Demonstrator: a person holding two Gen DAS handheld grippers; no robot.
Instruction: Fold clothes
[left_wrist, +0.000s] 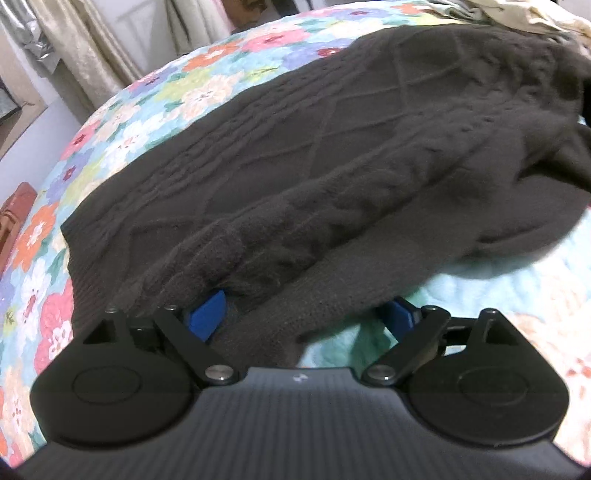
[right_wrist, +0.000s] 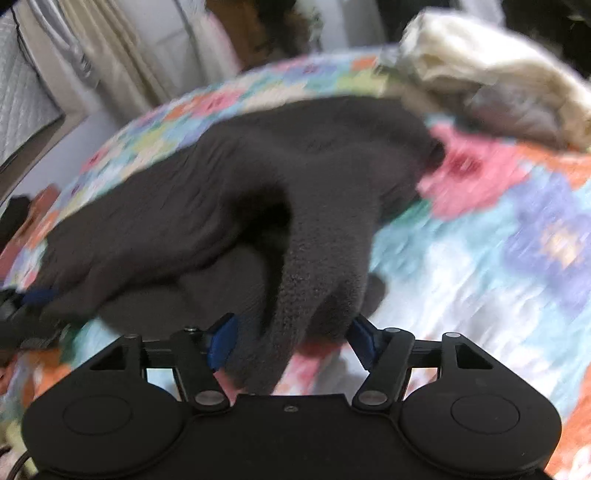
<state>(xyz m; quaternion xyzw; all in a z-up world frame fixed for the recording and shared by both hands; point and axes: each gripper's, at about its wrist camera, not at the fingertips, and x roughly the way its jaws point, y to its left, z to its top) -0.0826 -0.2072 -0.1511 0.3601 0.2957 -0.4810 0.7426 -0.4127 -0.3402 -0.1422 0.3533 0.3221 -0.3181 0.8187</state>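
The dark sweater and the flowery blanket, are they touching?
Touching. The left wrist view shows the dark sweater lying flat on the flowery blanket, with no gap along its edge.

We see a dark brown cable-knit sweater (left_wrist: 332, 155) lying partly folded across the floral quilt (left_wrist: 122, 122).

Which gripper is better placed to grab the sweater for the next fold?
Probably the right gripper: a raised fold of the dark sweater stands squarely between its open fingers. The left gripper, also open, has flatter cloth draped over one finger.
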